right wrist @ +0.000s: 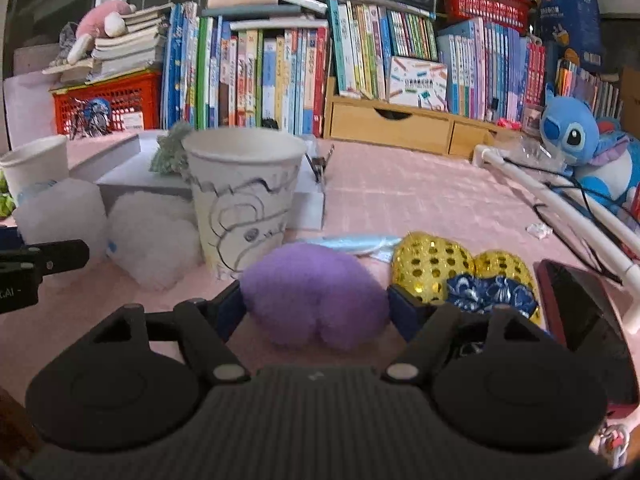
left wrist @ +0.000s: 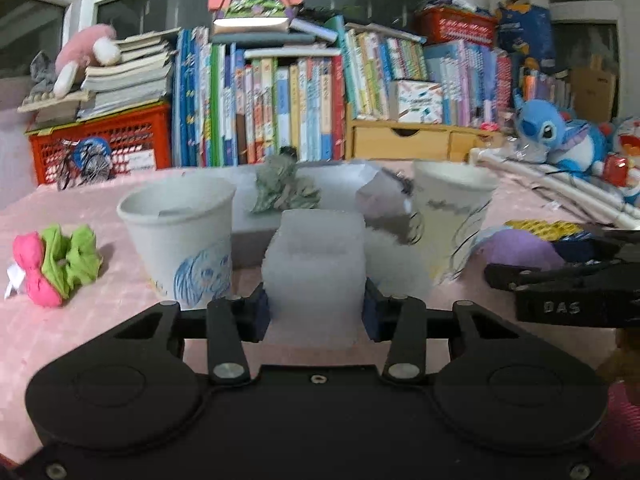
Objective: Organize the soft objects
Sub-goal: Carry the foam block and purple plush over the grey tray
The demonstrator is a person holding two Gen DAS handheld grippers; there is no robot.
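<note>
fuzzy purple pompom (right wrist: 316,300), translucent white foam block (left wrist: 316,268).

You are working in a home, most likely a child's room. Picture books (right wrist: 280,76) crowd the back behind a table under a pink cloth (right wrist: 400,192). A blue plush toy (right wrist: 576,136) and red baskets (left wrist: 120,136) sit alongside.

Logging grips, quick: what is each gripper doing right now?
Left gripper: shut on the white foam block.
Right gripper: shut on the purple pom-pom.
</note>
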